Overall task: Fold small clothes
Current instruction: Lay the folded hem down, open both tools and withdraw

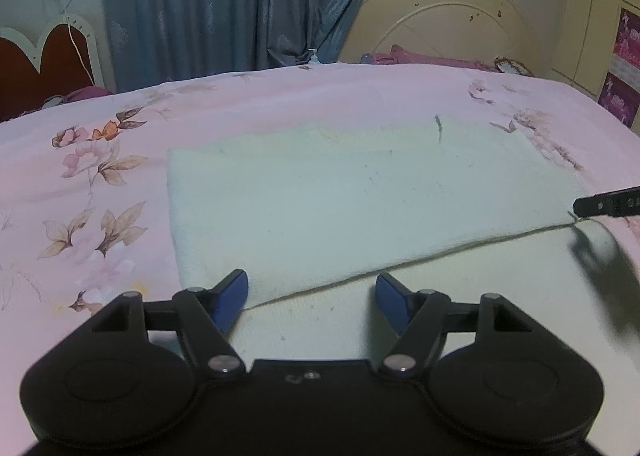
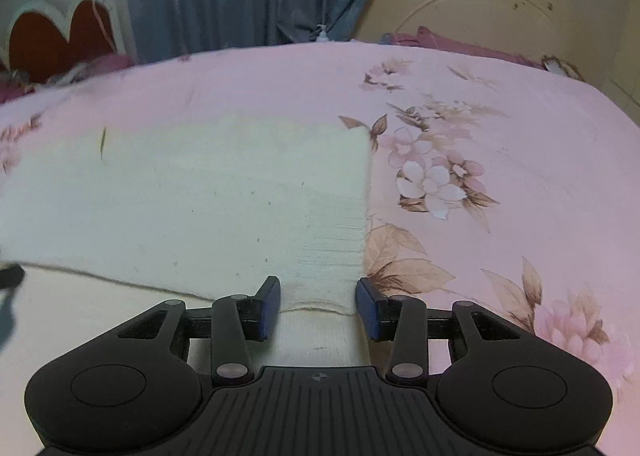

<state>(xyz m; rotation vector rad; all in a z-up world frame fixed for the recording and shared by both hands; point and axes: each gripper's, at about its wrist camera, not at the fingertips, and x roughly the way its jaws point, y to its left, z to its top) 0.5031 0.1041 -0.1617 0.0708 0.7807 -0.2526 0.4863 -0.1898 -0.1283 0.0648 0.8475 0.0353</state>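
A pink floral bedsheet (image 1: 280, 96) is spread over the bed. On it, a cream-white knitted cloth (image 1: 340, 196) is laid flat, folded once, its upper layer's edge running diagonally across the lower layer. Beyond the cloth, a blue-grey curtain (image 1: 240, 4) is hung, and a cream arched headboard (image 1: 452, 20) is seen to the curtain's right. The left gripper (image 1: 312, 296) is held over the cloth's near edge, jaws released, nothing gripped. The right gripper (image 2: 318, 306) is positioned at the cloth's right near corner; the fold edge is bracketed by its blue pads (image 2: 270, 306), but whether it is clamped cannot be told.
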